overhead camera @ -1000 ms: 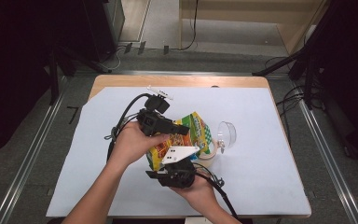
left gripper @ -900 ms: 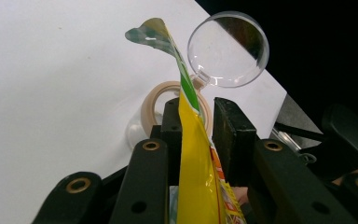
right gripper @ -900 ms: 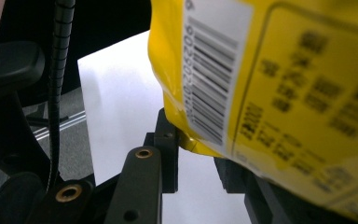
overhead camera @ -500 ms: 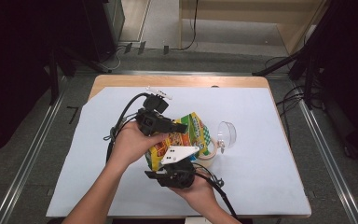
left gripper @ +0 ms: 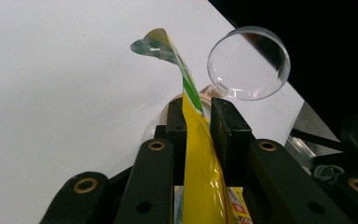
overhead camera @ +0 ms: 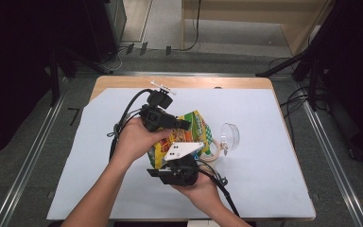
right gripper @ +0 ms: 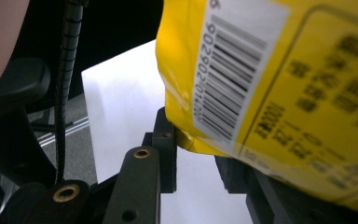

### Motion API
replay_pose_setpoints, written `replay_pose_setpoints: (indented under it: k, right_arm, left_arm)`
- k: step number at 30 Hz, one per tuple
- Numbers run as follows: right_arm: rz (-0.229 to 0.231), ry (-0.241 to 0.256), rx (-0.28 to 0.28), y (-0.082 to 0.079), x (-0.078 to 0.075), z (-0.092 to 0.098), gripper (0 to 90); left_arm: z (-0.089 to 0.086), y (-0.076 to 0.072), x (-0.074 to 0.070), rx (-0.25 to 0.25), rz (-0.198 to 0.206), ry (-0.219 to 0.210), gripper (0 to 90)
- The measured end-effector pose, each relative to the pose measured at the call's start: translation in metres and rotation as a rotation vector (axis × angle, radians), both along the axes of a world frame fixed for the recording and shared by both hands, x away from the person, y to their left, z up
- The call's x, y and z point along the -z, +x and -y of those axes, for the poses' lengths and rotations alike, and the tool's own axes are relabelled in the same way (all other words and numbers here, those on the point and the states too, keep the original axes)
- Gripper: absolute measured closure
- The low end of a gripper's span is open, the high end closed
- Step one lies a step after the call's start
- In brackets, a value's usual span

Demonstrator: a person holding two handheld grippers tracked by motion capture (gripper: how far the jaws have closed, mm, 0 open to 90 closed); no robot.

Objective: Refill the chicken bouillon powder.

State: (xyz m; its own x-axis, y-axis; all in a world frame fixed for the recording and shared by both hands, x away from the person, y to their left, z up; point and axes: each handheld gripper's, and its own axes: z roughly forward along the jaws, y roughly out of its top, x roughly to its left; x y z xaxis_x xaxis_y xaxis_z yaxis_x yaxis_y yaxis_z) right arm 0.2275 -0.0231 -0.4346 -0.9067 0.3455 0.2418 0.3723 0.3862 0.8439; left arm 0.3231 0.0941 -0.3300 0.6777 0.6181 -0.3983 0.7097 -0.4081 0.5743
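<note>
Surface: a table under a white sheet (overhead camera: 264, 142), dark room around, cables on the floor.
High view: both hands hold a yellow snack bag (overhead camera: 196, 130) up over the middle of the surface; beside it lies a clear plastic scoop (overhead camera: 229, 136). Against a second ago almost nothing has shifted, so the hold looks settled.
Left gripper view: the left gripper (left gripper: 200, 121) is clamped on the bag's thin edge.
Right gripper view: the right gripper (right gripper: 196, 154) has the bag's barcode corner between its jaws; whether it pinches, I cannot tell.
Judgement: probably ready to pull the bag open.
</note>
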Motion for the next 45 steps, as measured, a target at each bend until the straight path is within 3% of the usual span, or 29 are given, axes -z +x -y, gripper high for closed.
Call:
replay_pose_setpoints:
  k: [4,10,17,26,29,39,45]
  right_arm:
    - [-0.005,0.001,0.003,0.003,0.0,-0.002,73.1]
    - [-0.017,-0.006,-0.016,0.0,0.001,-0.005,73.0]
    - [-0.026,-0.002,-0.015,-0.003,0.0,-0.005,73.0]
    - [-0.033,0.008,-0.01,0.003,-0.003,-0.006,73.0]
    - [-0.036,0.0,-0.003,0.004,-0.002,-0.007,73.0]
    - [-0.019,0.0,0.003,0.001,-0.002,-0.006,73.5]
    - [-0.054,0.017,0.001,0.003,-0.004,-0.007,73.7]
  left_arm:
    - [-0.004,0.003,0.004,-0.004,-0.016,-0.009,77.5]
    - [-0.009,-0.001,0.006,-0.006,-0.003,-0.008,74.5]
    - [-0.009,-0.002,0.007,-0.004,-0.014,-0.027,72.0]
    - [-0.009,0.002,0.005,-0.002,-0.01,-0.055,68.2]
    - [-0.008,0.001,0.002,0.006,-0.025,-0.061,70.6]
    - [-0.004,-0.006,-0.003,0.012,0.005,-0.032,78.6]
    - [-0.003,-0.003,-0.005,0.006,0.009,-0.022,79.6]
